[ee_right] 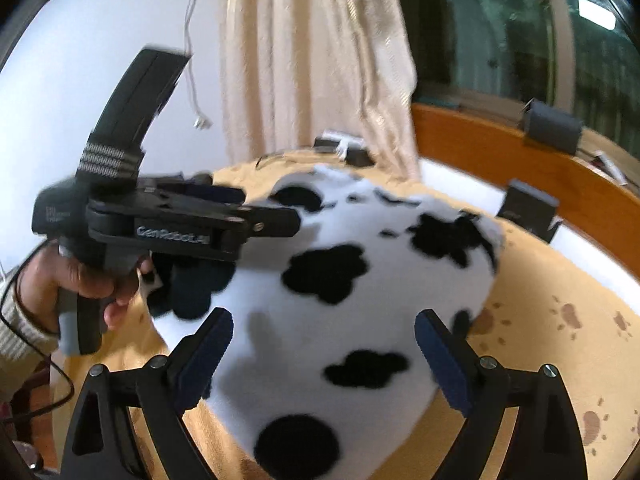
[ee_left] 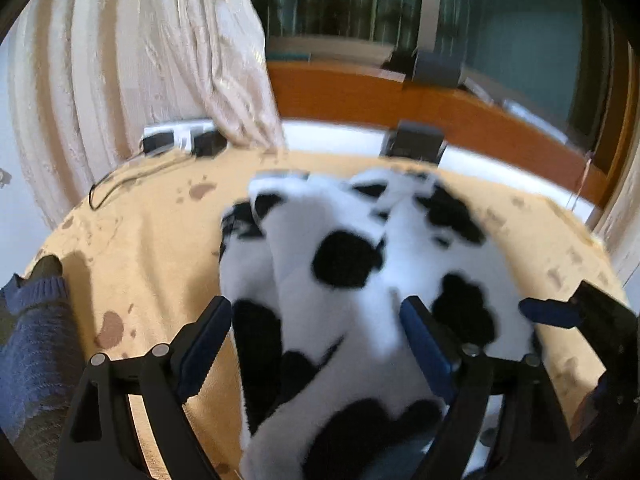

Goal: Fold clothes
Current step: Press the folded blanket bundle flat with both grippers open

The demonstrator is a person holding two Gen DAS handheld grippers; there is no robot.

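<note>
A: Where is the garment, and how does it lie?

B: The black-and-white fleece garment (ee_left: 360,280) is on the bed (ee_left: 152,248), on the tan paw-print cover. In the left wrist view it runs as long, narrow, bunched lobes from the near edge away toward the wooden headboard (ee_left: 460,116), so I take its long axis to be near-to-far. I cannot tell from the blur whether those lobes are legs or sleeves.

A: And the jaws?

B: Both sets stand spread wide, with nothing pinched. The left gripper (ee_left: 316,344) has the near end of the fleece lying between its fingers, but the pads do not appear to press it. The right gripper (ee_right: 324,356) hovers over the broad white near part of the same garment (ee_right: 340,300), fabric under and between the fingers, with no clamp visible.

A: Which one is nearer the cloth?

B: Hard to split. In the right wrist view the left gripper (ee_right: 276,216) reaches in from the left, held in a hand (ee_right: 76,280), its tip at the fleece's far-left edge. The right one sits at the near-right.

A: So the coming move?

B: My guess: each takes an edge on its own side, and the fold goes along that near-to-far axis. The thick pile may slip from a shallow pinch.
</note>
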